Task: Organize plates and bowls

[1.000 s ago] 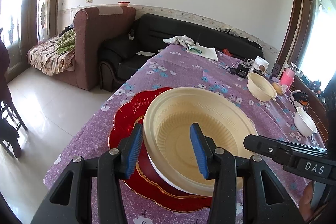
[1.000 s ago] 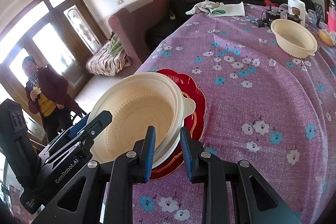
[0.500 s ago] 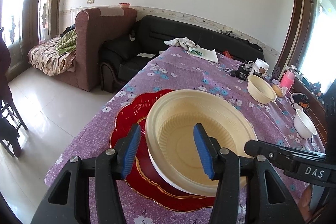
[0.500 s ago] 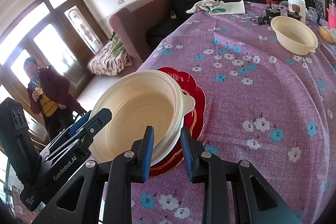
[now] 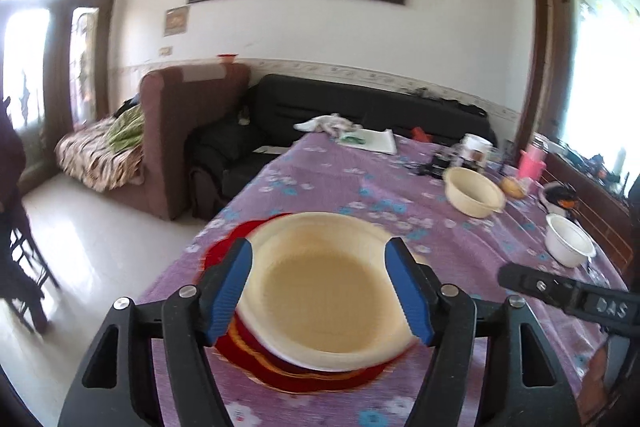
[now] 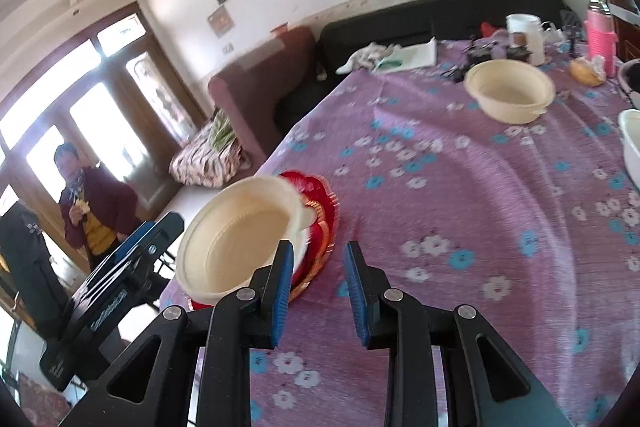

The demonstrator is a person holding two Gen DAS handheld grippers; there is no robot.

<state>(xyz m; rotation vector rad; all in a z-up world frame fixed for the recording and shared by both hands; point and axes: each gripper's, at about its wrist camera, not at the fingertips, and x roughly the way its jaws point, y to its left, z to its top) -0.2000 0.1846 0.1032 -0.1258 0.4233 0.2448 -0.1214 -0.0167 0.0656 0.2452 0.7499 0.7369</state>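
Our left gripper (image 5: 320, 291), jaws just opening wide, frames the cream bowl (image 5: 324, 291) untouched; our right gripper (image 6: 316, 291) stands narrow and empty.

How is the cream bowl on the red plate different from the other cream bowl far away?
The near bowl sits on a red plate at the table's edge; the far bowl sits straight on the purple cloth. The near bowl looks wider and shallower, the far bowl deeper. Both are cream and empty.
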